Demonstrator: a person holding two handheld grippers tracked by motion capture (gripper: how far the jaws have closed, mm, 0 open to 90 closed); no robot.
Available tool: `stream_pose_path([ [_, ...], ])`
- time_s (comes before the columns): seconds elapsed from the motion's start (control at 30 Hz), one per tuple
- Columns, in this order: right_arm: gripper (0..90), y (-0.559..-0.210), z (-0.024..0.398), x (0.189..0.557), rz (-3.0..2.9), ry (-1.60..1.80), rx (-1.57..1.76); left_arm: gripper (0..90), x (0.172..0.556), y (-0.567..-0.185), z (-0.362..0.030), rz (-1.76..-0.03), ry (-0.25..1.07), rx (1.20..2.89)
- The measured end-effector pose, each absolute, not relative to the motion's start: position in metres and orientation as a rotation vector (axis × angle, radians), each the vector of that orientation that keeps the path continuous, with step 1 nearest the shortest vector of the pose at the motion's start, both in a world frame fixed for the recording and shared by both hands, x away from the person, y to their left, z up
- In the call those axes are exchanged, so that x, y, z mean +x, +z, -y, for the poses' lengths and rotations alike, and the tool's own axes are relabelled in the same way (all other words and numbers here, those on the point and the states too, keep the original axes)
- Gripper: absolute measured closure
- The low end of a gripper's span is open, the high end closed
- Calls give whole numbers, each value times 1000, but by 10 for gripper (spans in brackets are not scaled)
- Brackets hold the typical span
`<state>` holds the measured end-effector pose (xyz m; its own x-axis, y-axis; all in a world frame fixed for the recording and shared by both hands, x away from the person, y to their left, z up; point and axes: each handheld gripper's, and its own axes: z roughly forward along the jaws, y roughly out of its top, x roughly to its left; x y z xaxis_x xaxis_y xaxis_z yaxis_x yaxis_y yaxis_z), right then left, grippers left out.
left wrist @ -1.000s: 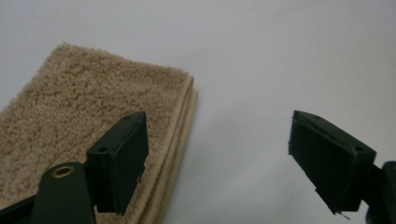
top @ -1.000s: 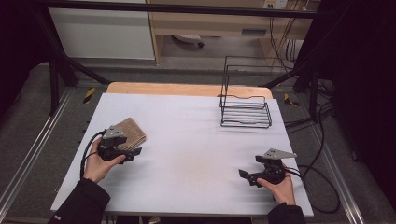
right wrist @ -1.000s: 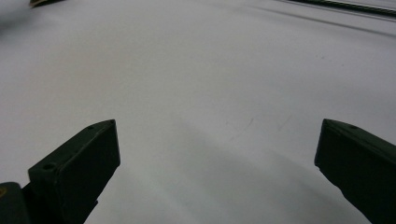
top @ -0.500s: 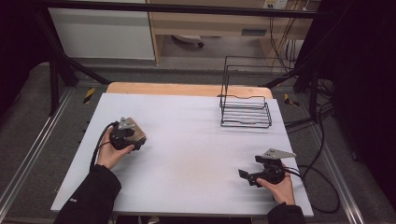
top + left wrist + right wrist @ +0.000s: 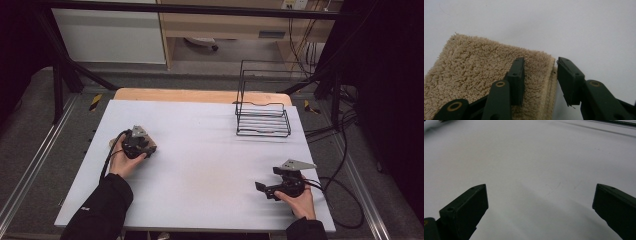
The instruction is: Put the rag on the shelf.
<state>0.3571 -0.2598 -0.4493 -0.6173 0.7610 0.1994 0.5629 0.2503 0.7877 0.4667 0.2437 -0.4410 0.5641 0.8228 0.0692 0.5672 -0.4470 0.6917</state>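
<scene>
One folded beige towel (image 5: 148, 145) lies on the left part of the white table (image 5: 200, 150), about midway between its near and far edges, and one black wire rack (image 5: 263, 112) stands at the far right, well apart from it. There are two grippers, one in each of the person's hands. The left gripper (image 5: 136, 143) is down over the towel, covering most of it in the high view. In the left gripper view its jaws are spread apart and straddle the towel's (image 5: 474, 72) folded edge: one jaw lies on top of the pile, the other is off the edge over bare table, so the fingers are released and grasp nothing. In that view the towel's folded edge runs along the line of the jaws, with stacked layers visible at the fold; its long axis cannot be judged, since the near part is cut off. The right gripper (image 5: 267, 187) rests near the right front of the table, pointing left, with its jaws wide apart over bare white surface (image 5: 536, 170) and nothing between them. No brand, label or writing is legible on the towel, rack or grippers.
</scene>
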Motion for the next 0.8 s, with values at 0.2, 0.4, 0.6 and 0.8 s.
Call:
stream_pose_path([
  [0.2, 8, -449, 259, 357, -2296, 1302, 1245, 585, 467, -442, -242, -1106, 530, 2185],
  [0.4, 9, -450, 259, 357, -2301, 1293, 1246, 635, 469, -443, -243, -1104, 522, 2179],
  [0.6, 10, -450, 259, 357, -2304, 1288, 1249, 744, 470, -443, -244, -1119, 541, 2172],
  [0.8, 10, -450, 259, 357, -2306, 1289, 1248, 833, 471, -442, -248, -1142, 511, 2134],
])
